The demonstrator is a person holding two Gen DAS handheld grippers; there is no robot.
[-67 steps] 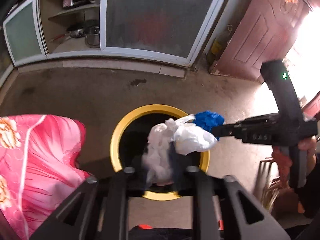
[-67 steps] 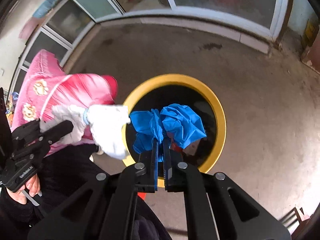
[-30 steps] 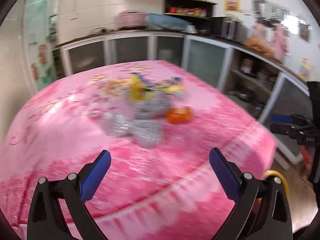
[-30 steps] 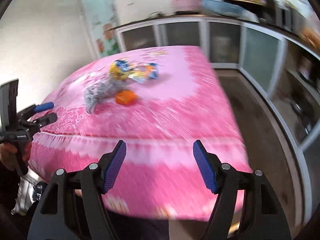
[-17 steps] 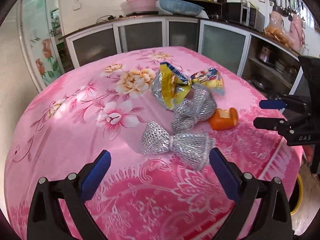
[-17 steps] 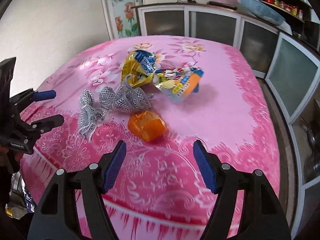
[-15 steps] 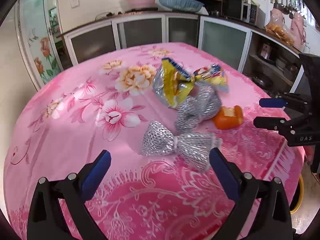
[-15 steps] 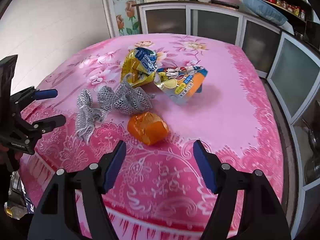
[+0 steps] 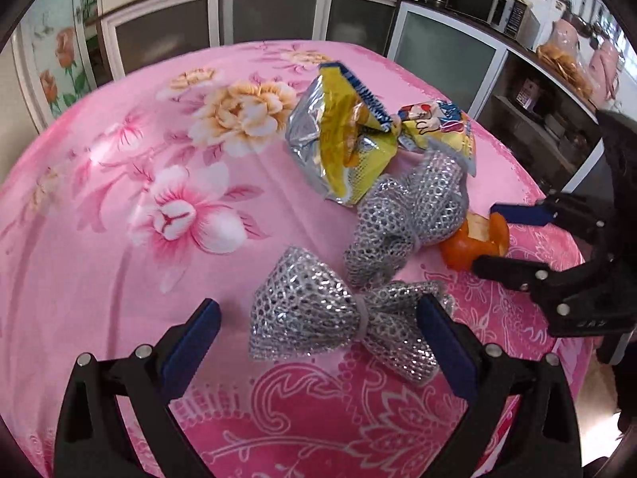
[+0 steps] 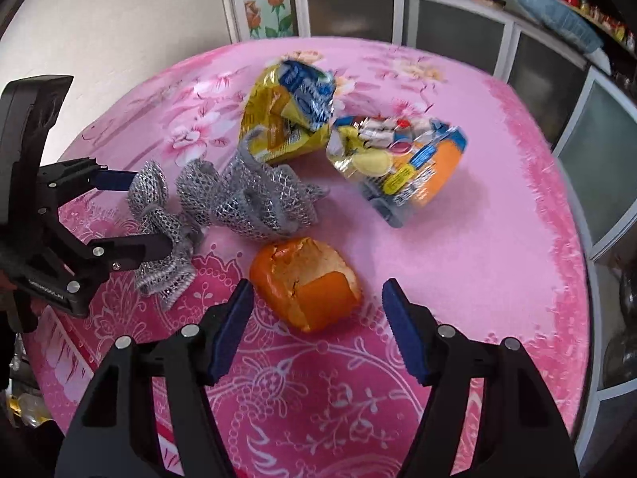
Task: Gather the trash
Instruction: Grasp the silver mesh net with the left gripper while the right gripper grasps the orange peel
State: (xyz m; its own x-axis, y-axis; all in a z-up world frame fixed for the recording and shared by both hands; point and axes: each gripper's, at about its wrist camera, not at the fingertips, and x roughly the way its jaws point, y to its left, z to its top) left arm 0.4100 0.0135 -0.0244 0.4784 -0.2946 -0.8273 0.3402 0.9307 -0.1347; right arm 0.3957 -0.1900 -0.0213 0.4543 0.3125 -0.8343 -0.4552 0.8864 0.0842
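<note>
Trash lies on a pink flowered tablecloth point(image 9: 119, 207). A silver mesh bow point(image 9: 318, 318) lies between the wide-open jaws of my left gripper point(image 9: 318, 342); it also shows in the right wrist view point(image 10: 159, 219). A second silver mesh piece point(image 9: 410, 219) lies behind it. An orange peel point(image 10: 306, 283) lies between the open jaws of my right gripper point(image 10: 318, 322); it also shows in the left wrist view point(image 9: 473, 243). A yellow snack bag point(image 9: 342, 147) and a colourful wrapper point(image 10: 402, 163) lie further back. Both grippers are empty.
The table's right edge point(image 10: 573, 239) drops to the floor. Grey glass-fronted cabinets point(image 9: 270, 16) line the far wall. Open shelves with kitchenware point(image 9: 529, 91) stand at the right.
Both grippers dropped their white and blue trash into the yellow bin, swung up to the table, and closed in: the left over the silver bow, the right over the orange peel.
</note>
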